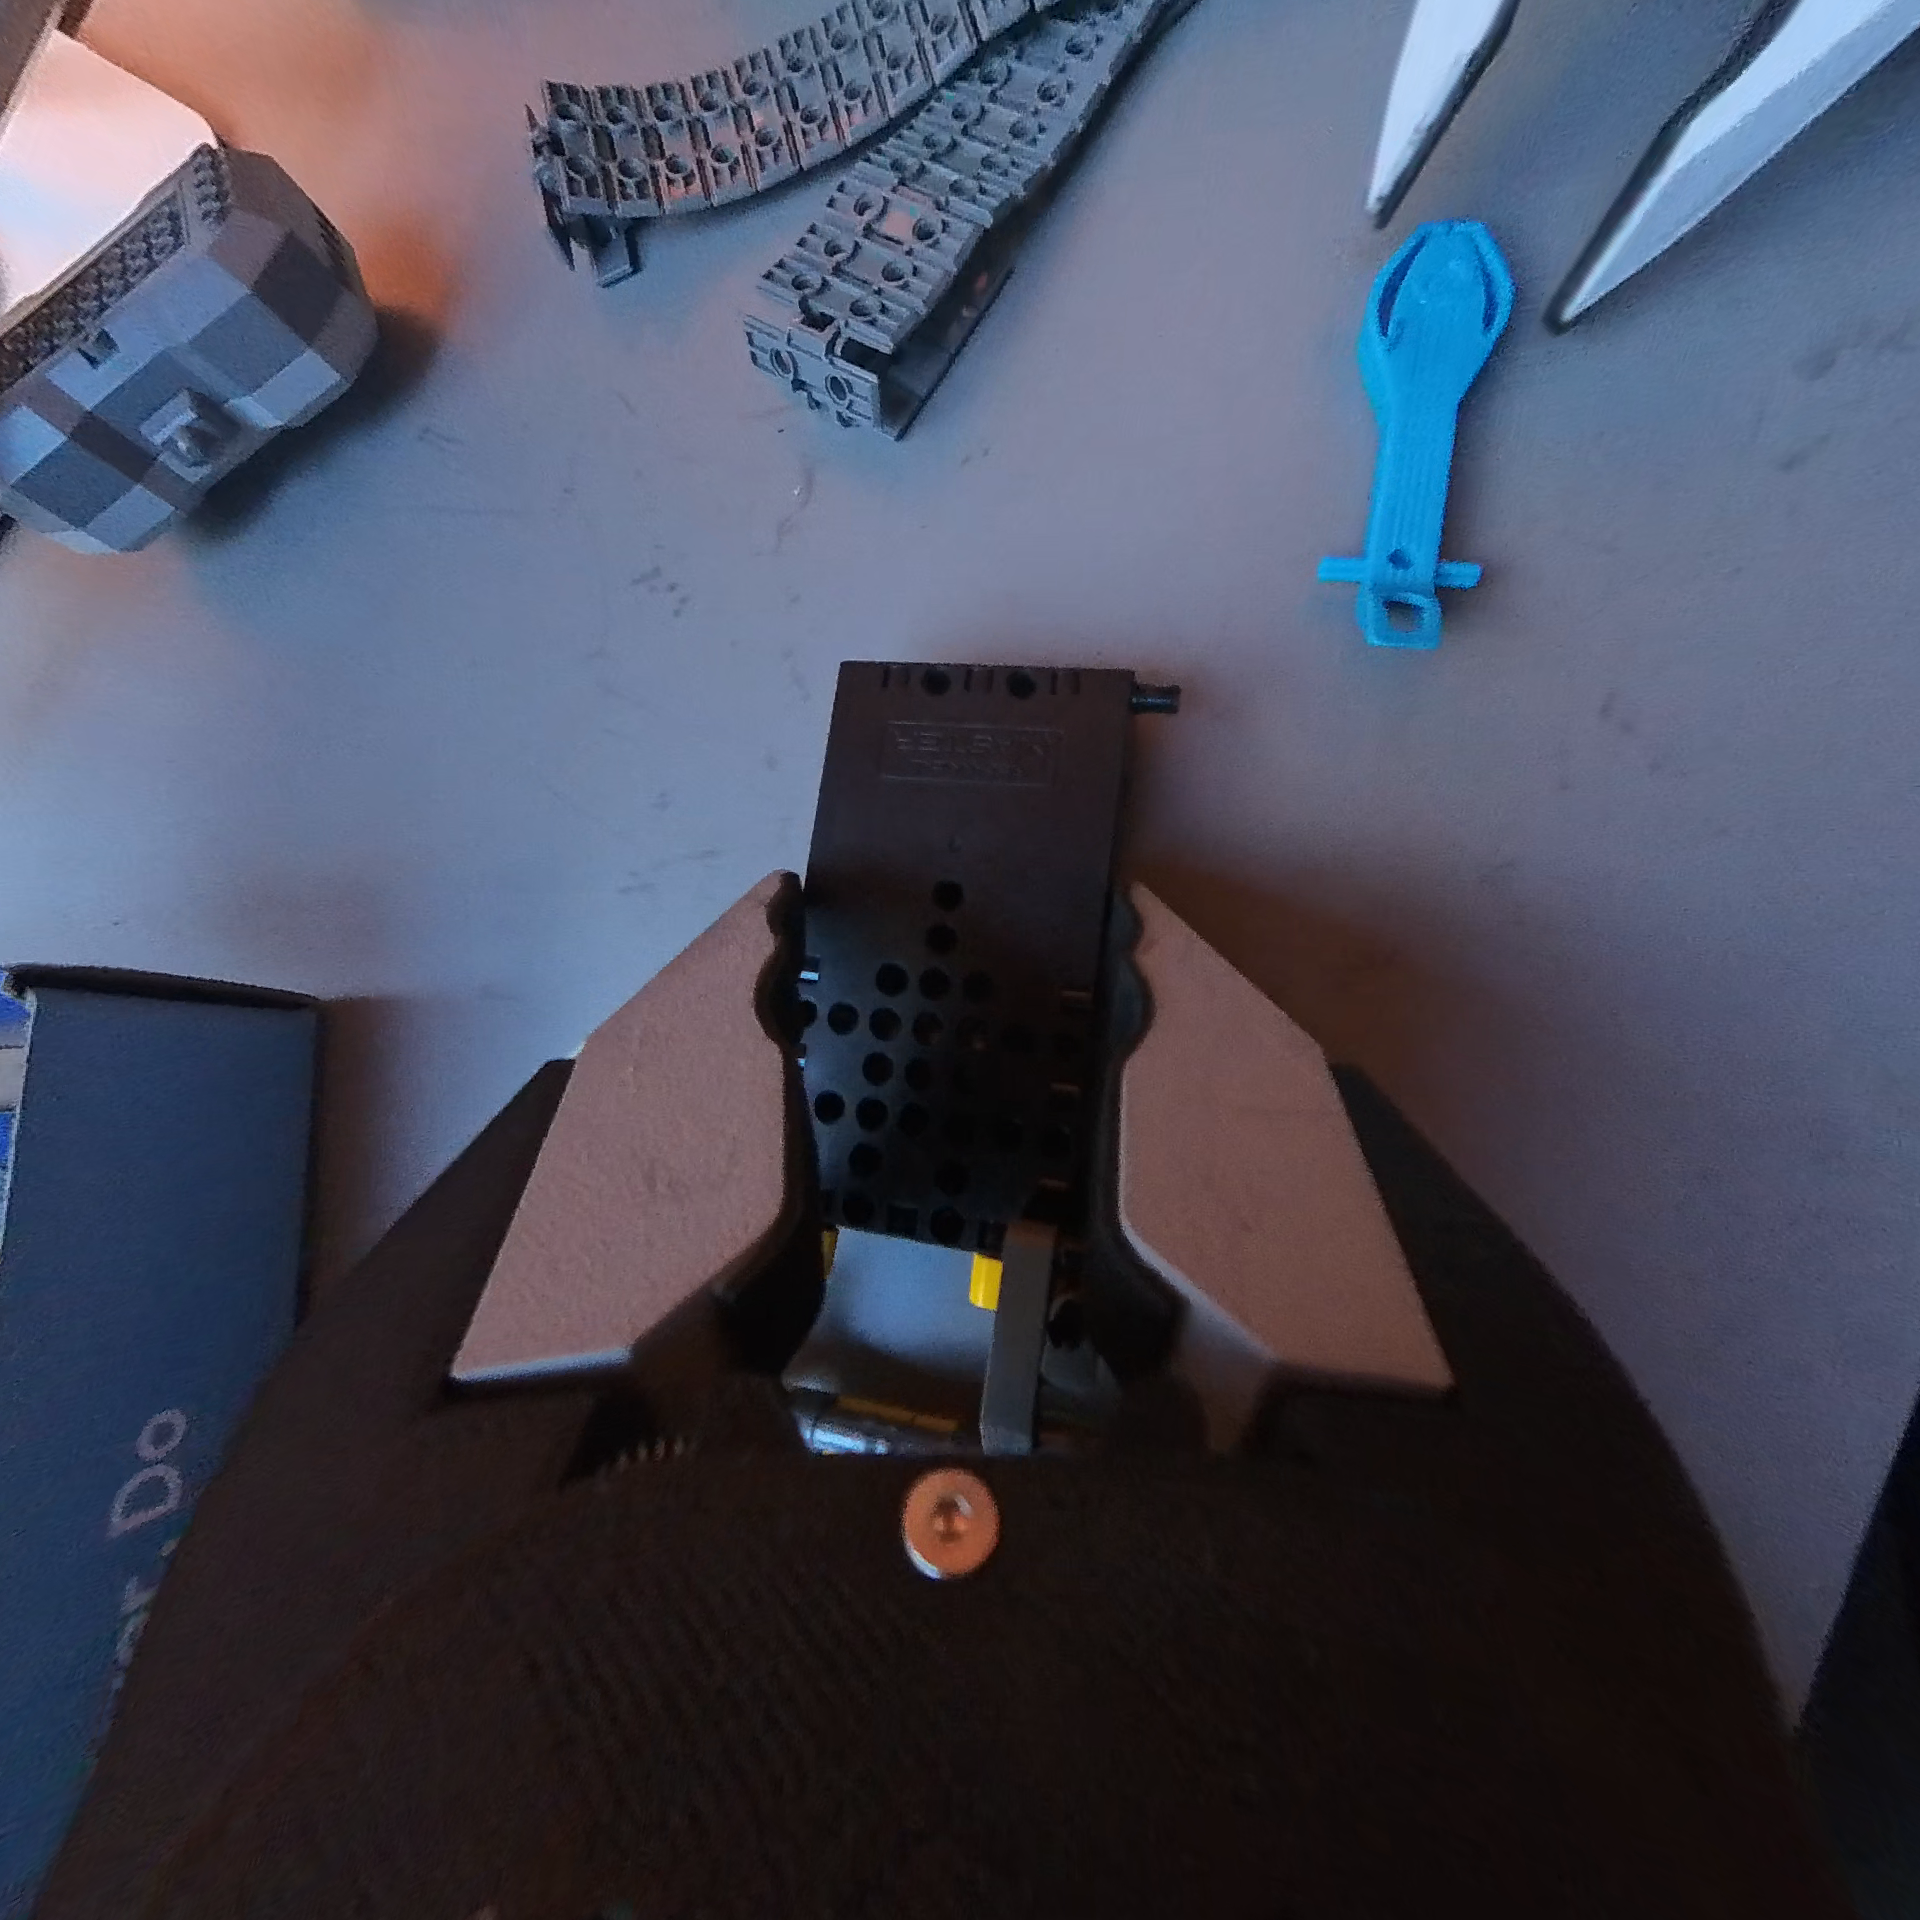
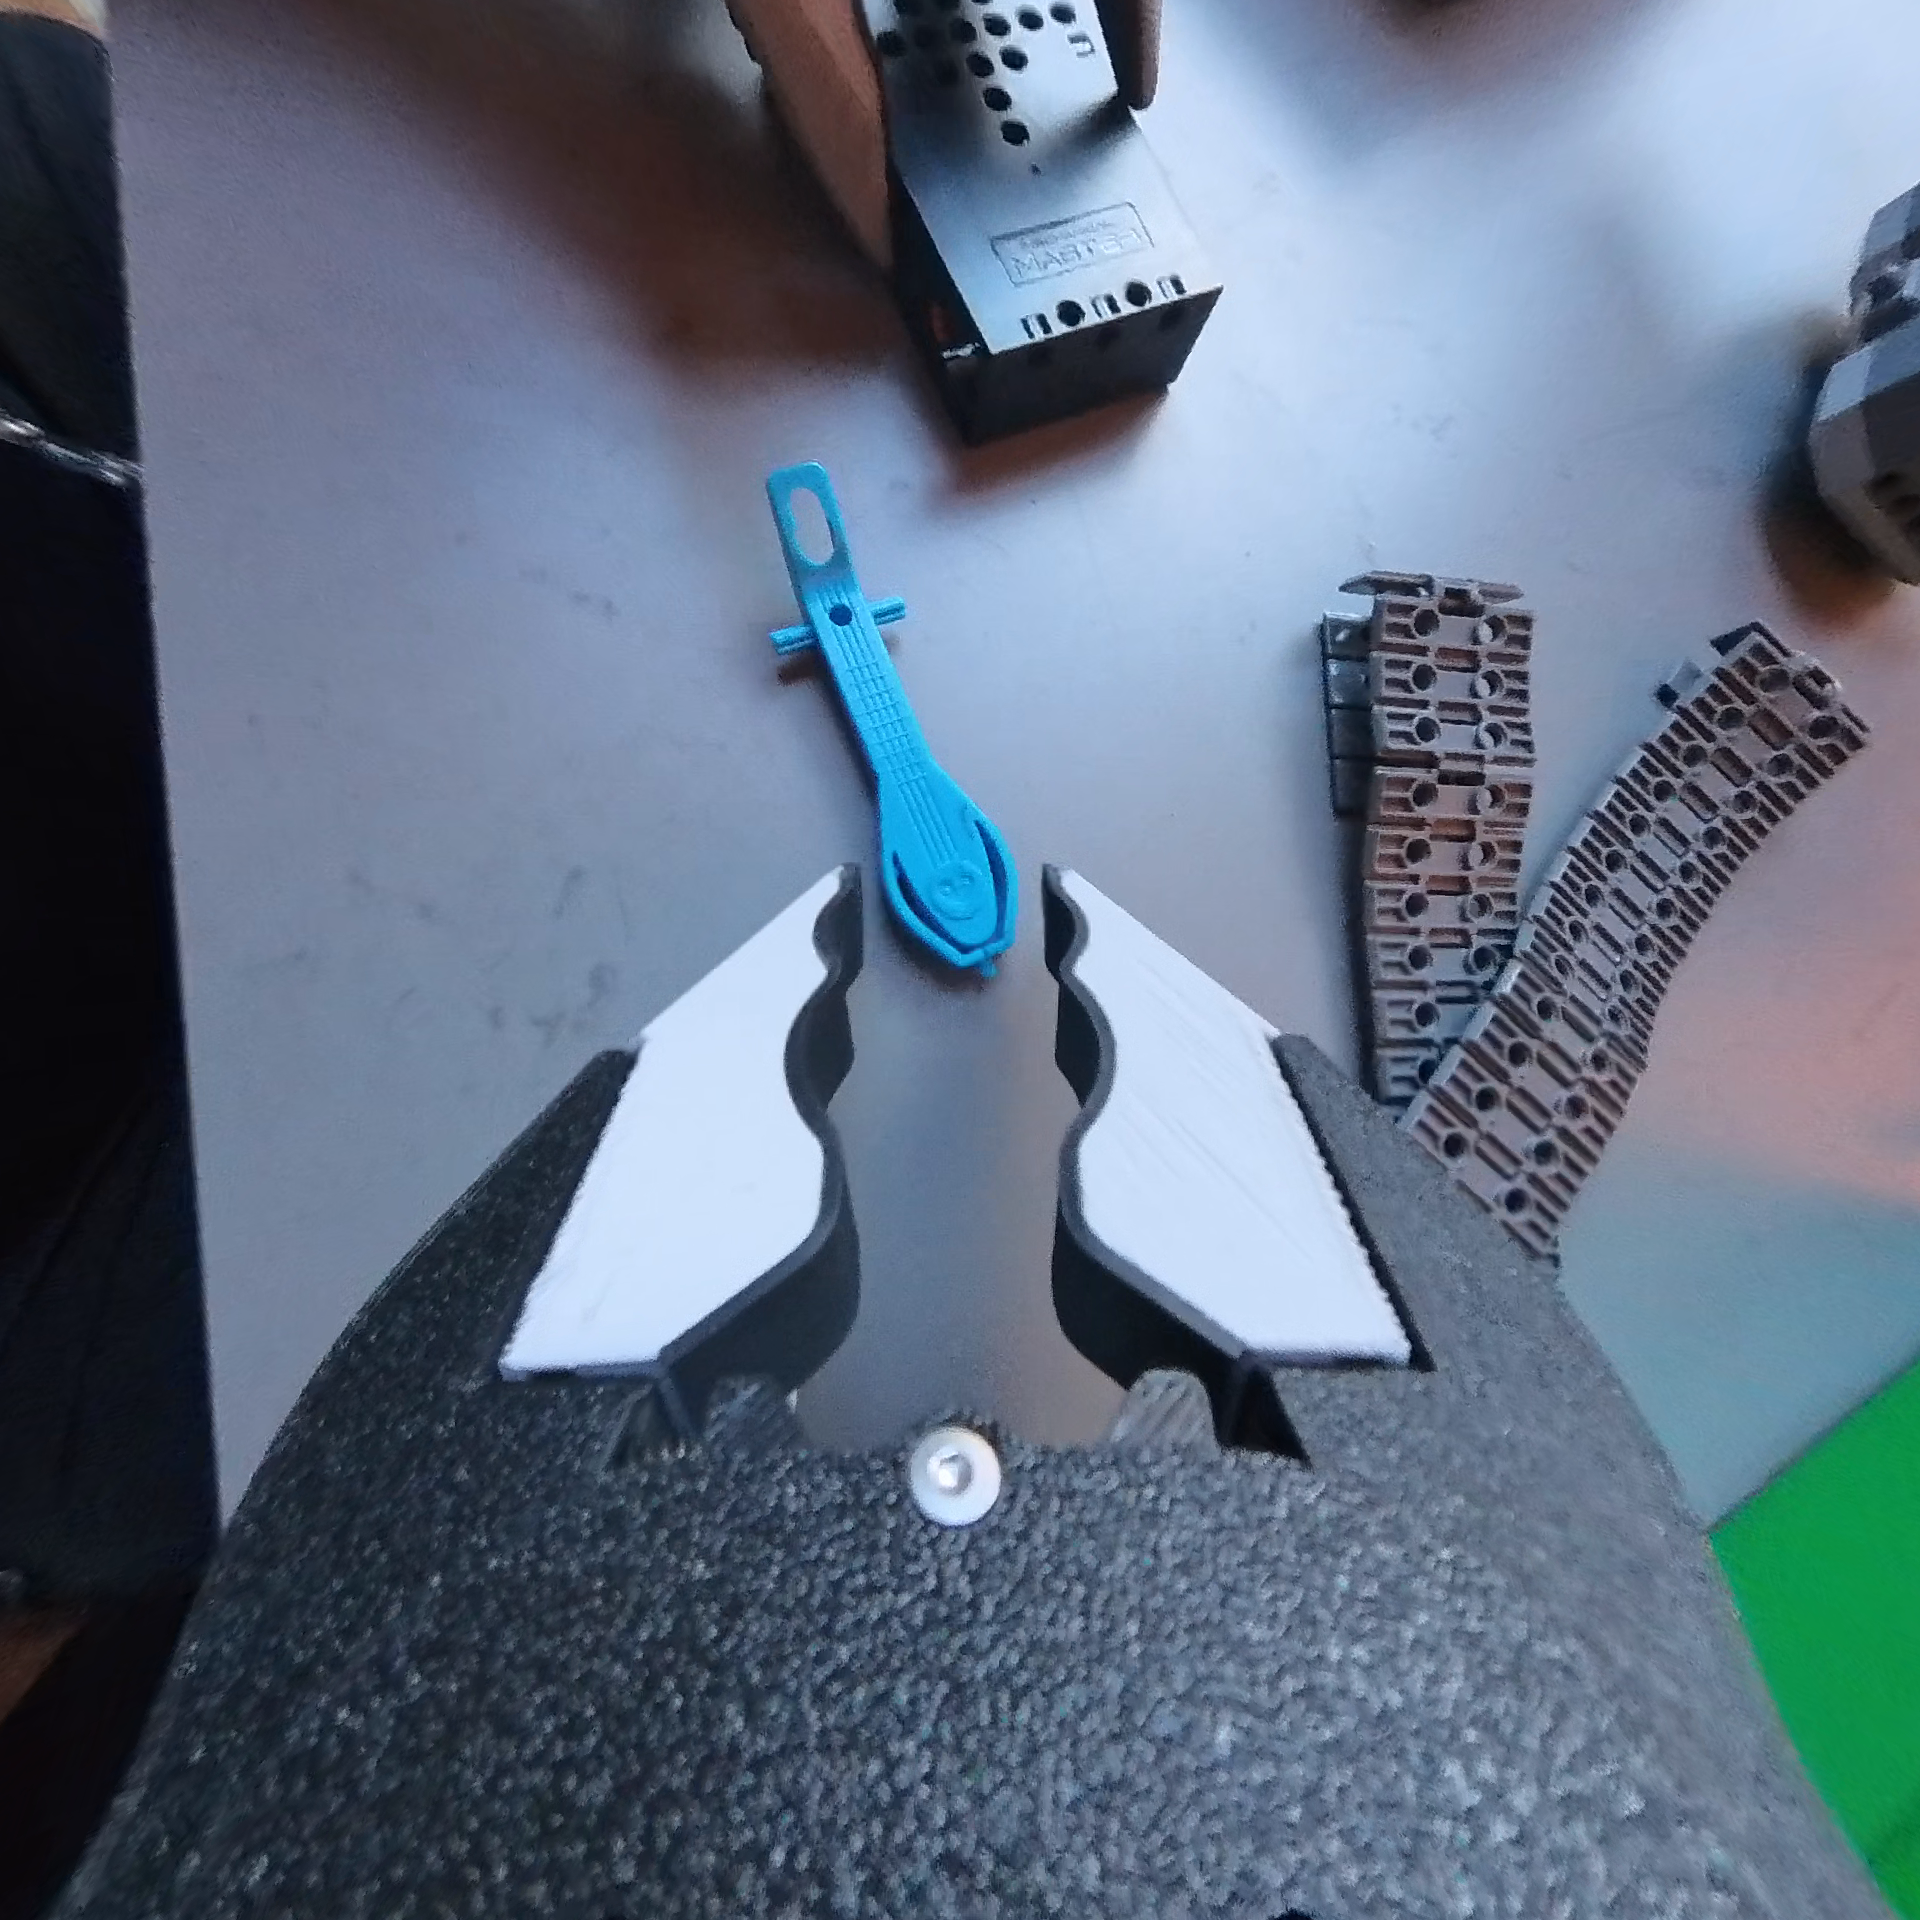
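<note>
right now the left gripper (image 1: 961, 899) is clamped on a black block (image 1: 971, 935), its two tan fingers (image 1: 665, 1122) pressed against the block's long sides with the far end sticking out past the fingertips. the block is perforated with round holes on top, has a raised label plate near the far end and a small black pin at its far right corner; grey and yellow parts show at its near end, deep in the jaws. it sits over a grey table (image 1: 1558, 935), though whether it touches the surface i cannot tell. over on the right, the right gripper (image 2: 951, 883) hangs with its white fingers (image 2: 727, 1122) parted and nothing between them, and a blue tool (image 2: 883, 769) lies flat on the table just beyond the tips, its broad end reaching into the gap, its looped end pointing away toward the block. two grey track strips (image 2: 1455, 831) lie to the right of that gripper, one overlapping the other at the near end. a grey brick model (image 1: 177, 364) sits at the far left in the left wrist view, and a dark box (image 1: 145, 1299) lies beside the left gripper's body. a green patch (image 2: 1829, 1538) shows at the lower right edge.
</note>
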Demonstrator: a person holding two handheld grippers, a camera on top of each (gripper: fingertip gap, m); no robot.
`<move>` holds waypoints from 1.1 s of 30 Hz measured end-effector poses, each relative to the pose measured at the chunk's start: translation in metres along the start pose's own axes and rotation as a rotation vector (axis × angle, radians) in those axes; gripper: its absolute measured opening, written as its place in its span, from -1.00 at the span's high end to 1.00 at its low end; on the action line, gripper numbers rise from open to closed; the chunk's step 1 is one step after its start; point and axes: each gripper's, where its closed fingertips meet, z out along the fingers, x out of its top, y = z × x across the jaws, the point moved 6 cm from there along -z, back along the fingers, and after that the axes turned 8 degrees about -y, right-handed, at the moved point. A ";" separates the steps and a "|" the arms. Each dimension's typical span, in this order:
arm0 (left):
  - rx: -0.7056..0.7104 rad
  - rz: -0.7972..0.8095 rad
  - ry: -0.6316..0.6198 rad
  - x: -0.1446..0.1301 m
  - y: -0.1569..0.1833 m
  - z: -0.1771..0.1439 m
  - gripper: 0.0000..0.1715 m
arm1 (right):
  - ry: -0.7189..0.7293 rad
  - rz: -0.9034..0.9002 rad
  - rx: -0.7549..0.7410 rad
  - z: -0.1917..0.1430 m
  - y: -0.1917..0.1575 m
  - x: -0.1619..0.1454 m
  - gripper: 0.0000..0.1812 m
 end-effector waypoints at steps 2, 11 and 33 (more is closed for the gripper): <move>-0.011 -0.023 0.013 0.000 0.000 -0.001 0.34 | 0.011 0.012 -0.002 -0.003 -0.002 -0.001 0.66; -0.026 -0.093 0.086 0.007 -0.008 -0.018 0.29 | 0.029 0.069 -0.061 -0.010 -0.004 -0.017 0.64; -0.013 -0.049 -0.057 0.001 -0.010 0.003 0.13 | 0.170 0.046 -0.053 0.011 -0.030 0.040 0.51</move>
